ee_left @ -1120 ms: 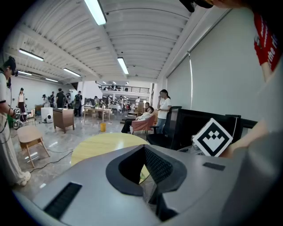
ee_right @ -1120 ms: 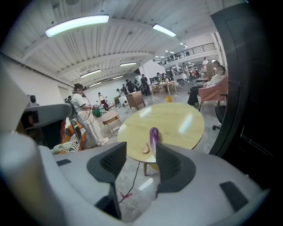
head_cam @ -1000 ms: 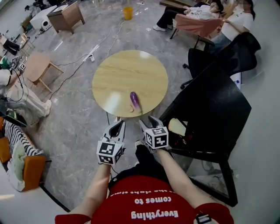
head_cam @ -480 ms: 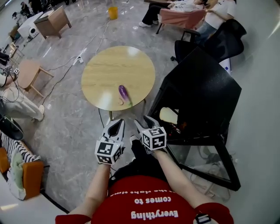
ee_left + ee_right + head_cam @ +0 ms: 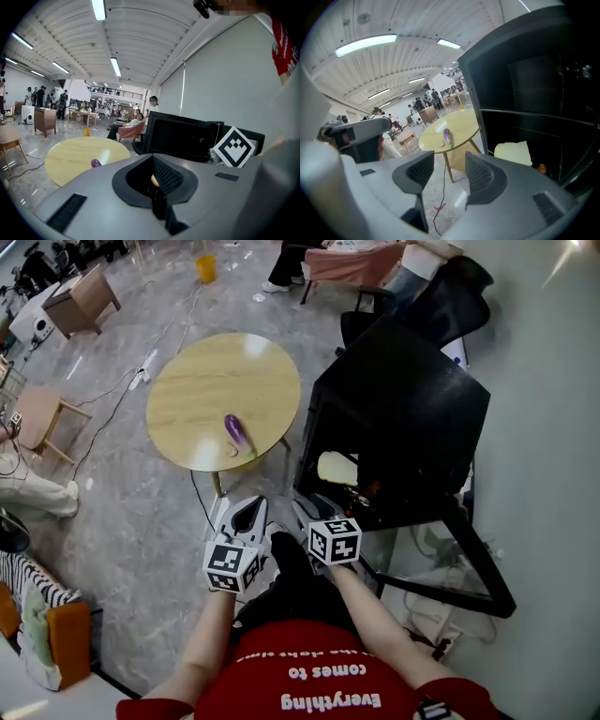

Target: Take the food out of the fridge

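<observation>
table: round wooden table point(image 5: 202, 381), far left, just left of the fridge
eggplant: purple eggplant point(image 5: 236, 432) lies at the table's near right edge; looks like food that's already out; a small pale scrap sits beside it, can't tell what
left tongs: left tongs point(image 5: 246, 515) closed, tips together, nothing in them; low over the floor point(image 5: 159, 512), between table and fridge
right tongs: right tongs point(image 5: 314, 509) jaws apart, empty; only floor and a thin cable point(image 5: 436, 211) show between them; aimed at the fridge's open front
fridge: black fridge point(image 5: 412, 395), right of the table; glass door point(image 5: 478, 563) swung open to the near right
food: pale yellow block point(image 5: 337, 468) inside, at the left front, near the left wall; small orange thing point(image 5: 373, 489) just right of it, too small to name
step: probably reaching in for the yellow block
how: lead with the right tongs, since they're closer and already open; go in level with the block, one jaw each side of it, and close gently, because it looks soft
watch: little room between block and left wall, so slip that jaw in first; keep clear of the door frame and don't knock the orange thing
left tongs' job: stay back, out of the opening
after: bare table top beside the eggplant looks a good drop spot
</observation>
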`<state>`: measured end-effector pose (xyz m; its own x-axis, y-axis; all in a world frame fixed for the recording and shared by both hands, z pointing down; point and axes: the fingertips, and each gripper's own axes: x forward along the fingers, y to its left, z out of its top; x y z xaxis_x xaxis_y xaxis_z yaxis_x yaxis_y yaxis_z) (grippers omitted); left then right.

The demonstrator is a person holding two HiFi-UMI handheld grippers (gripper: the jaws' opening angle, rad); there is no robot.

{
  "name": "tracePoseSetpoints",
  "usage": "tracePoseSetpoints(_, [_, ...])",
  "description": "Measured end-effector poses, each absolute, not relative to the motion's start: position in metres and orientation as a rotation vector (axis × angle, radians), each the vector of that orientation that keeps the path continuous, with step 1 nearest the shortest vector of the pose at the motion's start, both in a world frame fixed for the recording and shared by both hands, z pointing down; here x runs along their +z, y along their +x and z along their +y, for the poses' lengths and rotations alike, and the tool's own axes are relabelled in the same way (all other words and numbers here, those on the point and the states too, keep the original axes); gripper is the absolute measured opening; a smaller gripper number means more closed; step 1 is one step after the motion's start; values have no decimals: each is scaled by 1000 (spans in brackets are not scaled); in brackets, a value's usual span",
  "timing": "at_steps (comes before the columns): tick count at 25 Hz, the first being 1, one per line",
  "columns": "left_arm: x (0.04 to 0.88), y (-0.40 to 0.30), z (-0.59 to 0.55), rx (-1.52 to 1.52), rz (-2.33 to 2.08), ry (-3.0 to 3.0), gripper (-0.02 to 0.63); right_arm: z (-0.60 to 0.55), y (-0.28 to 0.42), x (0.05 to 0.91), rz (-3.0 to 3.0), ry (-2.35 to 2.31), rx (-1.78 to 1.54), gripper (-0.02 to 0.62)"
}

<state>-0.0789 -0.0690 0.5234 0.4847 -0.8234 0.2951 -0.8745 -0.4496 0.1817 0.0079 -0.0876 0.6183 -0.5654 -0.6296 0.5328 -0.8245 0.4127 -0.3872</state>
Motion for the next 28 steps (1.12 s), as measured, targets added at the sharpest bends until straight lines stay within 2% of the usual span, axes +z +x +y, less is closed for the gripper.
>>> tracePoseSetpoints(9, [540, -44, -61, 314, -1318, 2481, 6, -96, 72, 646, -2283, 1613, 1246, 193])
tracePoseSetpoints(21, [569, -15, -78, 416, -1238, 2501, 6, -118, 133, 736, -1886, 1853, 2239, 207])
tracePoseSetpoints(25, [573, -7, -86, 401, -1241, 2492, 6, -132, 143, 761, -1783, 1902, 2469, 209])
tracePoseSetpoints(28, [583, -3, -85, 401, -1243, 2458, 6, -144, 148, 778, -1725, 1899, 2599, 233])
